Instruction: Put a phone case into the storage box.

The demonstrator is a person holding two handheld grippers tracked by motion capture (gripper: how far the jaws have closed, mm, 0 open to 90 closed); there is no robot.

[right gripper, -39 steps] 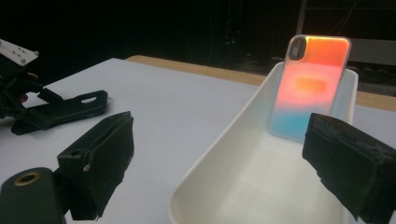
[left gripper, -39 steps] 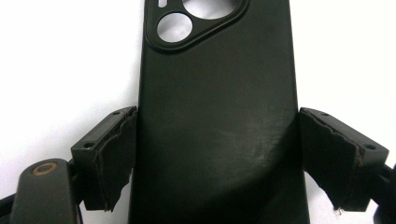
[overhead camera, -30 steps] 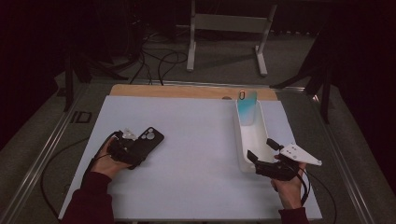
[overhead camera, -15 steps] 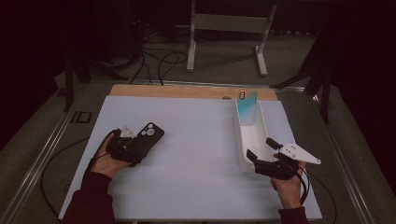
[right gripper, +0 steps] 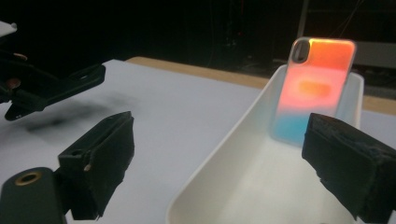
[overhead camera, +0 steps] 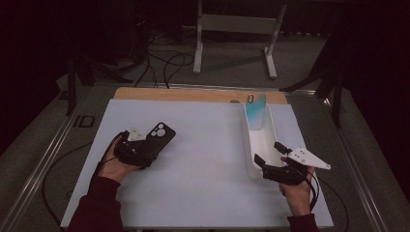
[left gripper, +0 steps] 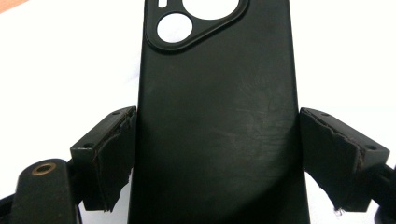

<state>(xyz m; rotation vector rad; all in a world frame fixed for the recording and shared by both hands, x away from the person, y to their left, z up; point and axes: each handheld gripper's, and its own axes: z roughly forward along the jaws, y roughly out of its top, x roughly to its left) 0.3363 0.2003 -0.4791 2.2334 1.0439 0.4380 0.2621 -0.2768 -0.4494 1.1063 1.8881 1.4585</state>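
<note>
A black phone case (left gripper: 215,93) with a camera cut-out sits lengthwise between the jaws of my left gripper (left gripper: 217,140), both pads against its long edges. In the high view the left gripper (overhead camera: 144,149) holds this black case (overhead camera: 160,134) at the left of the table, and the right gripper view shows a shadow under it. An iridescent phone case (overhead camera: 255,112) leans upright at the far end of a long white tray (overhead camera: 263,145). My right gripper (overhead camera: 269,153) is open at the tray's near end. From the right gripper (right gripper: 224,154), the tray (right gripper: 210,158) runs away toward the iridescent case (right gripper: 315,93).
A white sheet (overhead camera: 203,164) covers the table, with a wooden strip (overhead camera: 193,94) along the far edge. Beyond it, a metal stand (overhead camera: 237,24) and cables (overhead camera: 164,63) are on the dark floor. A small dark frame (overhead camera: 83,121) lies off the sheet's left edge.
The left gripper with the black case has shifted only slightly. The right gripper, tray and iridescent case have stayed where they were.
</note>
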